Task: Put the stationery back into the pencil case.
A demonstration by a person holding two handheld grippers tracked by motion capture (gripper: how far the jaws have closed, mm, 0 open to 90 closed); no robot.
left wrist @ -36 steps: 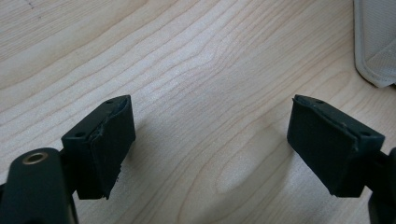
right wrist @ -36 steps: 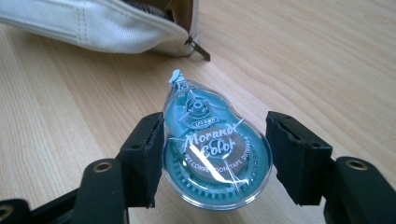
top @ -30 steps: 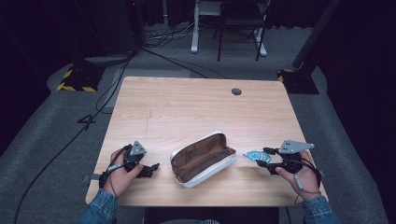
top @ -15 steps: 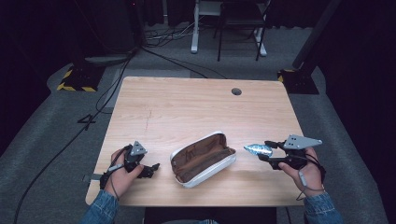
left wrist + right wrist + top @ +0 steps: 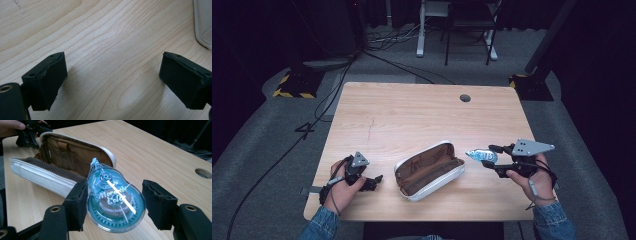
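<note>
A: Grippers first. Right gripper is off the table near its right edge, jaws closed on the teal translucent correction-tape dispenser. In its own view the left jaw presses the dispenser's side; a small gap shows at the right jaw.

B: Left gripper?

A: It rests low at the front left of the light wooden table, jaws spread wide, bare wood between them.

B: Other items, largest down?

A: White zip pencil case with brown lining, lying open between the two grippers. Dispenser's tip points toward the case, just beside its right end, not touching.
</note>
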